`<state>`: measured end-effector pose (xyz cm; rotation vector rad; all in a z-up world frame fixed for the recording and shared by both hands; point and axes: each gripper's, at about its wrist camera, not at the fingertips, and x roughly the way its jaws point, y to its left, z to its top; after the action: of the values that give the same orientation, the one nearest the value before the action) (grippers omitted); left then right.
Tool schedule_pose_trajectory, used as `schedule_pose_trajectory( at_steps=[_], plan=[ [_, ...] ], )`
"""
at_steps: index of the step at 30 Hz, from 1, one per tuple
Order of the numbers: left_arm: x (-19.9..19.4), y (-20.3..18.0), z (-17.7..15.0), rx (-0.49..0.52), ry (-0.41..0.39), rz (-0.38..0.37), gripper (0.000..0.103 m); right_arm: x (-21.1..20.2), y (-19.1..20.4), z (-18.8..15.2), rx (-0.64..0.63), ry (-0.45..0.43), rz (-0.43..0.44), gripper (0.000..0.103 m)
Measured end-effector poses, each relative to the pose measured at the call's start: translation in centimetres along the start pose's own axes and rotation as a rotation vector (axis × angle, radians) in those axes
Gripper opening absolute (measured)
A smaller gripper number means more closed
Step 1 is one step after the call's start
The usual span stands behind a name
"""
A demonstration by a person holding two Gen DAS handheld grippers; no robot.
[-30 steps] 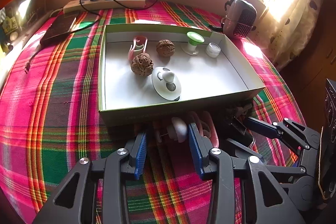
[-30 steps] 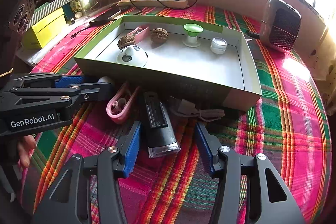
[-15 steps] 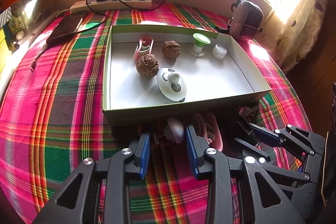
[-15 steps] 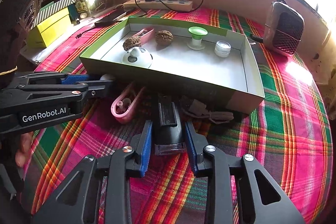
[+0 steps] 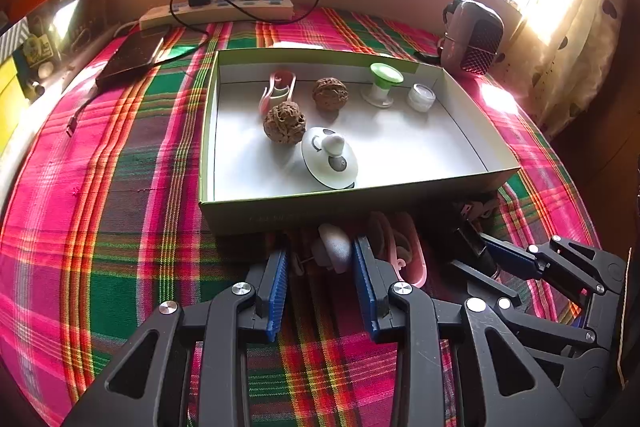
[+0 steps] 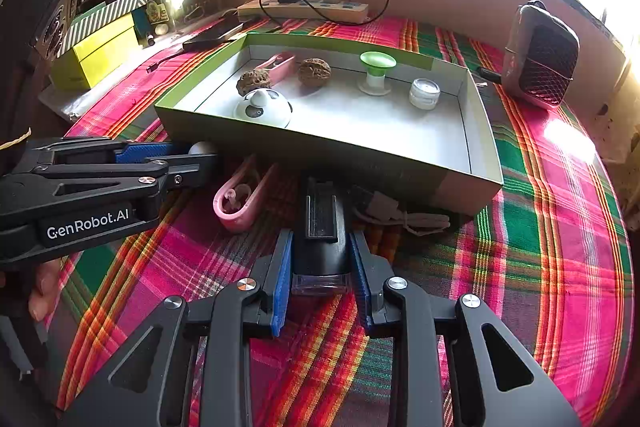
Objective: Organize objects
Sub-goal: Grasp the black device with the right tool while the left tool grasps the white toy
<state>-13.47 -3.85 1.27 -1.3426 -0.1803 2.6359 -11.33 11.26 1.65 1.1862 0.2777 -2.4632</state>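
Observation:
A shallow white box with a green rim [image 5: 352, 197] [image 6: 320, 153] lies on the plaid cloth. It holds two walnuts [image 5: 284, 123], a pink clip, a green-topped spool [image 5: 384, 83], a small clear jar and a white domed knob [image 5: 330, 159]. In front of the box, my left gripper [image 5: 322, 255] [image 6: 200, 157] is shut on a small white knob [image 5: 336, 249] [image 6: 202, 148]. My right gripper [image 6: 321, 241] [image 5: 474, 247] is shut on a black device with a clear end [image 6: 320, 227]. Another pink clip [image 6: 240, 203] [image 5: 404, 251] lies between the two grippers.
A beige cord [image 6: 404, 217] lies by the box's front right corner. A power strip with charger [image 5: 224, 7], a dark flat phone [image 5: 132, 57] and a mesh-fronted device [image 6: 544, 63] sit at the back. Yellow boxes [image 6: 100, 55] stand at the left. A person's fingers [image 6: 42, 291] hold the left gripper.
Both grippers' jaws have closed inward: the left around the small white knob, the right onto the black device. Neither hand has shifted noticeably.

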Motion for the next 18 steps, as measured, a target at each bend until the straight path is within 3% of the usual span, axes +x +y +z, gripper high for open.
schedule_pose_trajectory(
  at_steps=[18],
  plan=[
    [-0.97,-0.13,-0.42,0.013,-0.018,0.02,0.029,-0.6,0.12,0.11,0.004,-0.02,0.036,0.028]
  ],
)
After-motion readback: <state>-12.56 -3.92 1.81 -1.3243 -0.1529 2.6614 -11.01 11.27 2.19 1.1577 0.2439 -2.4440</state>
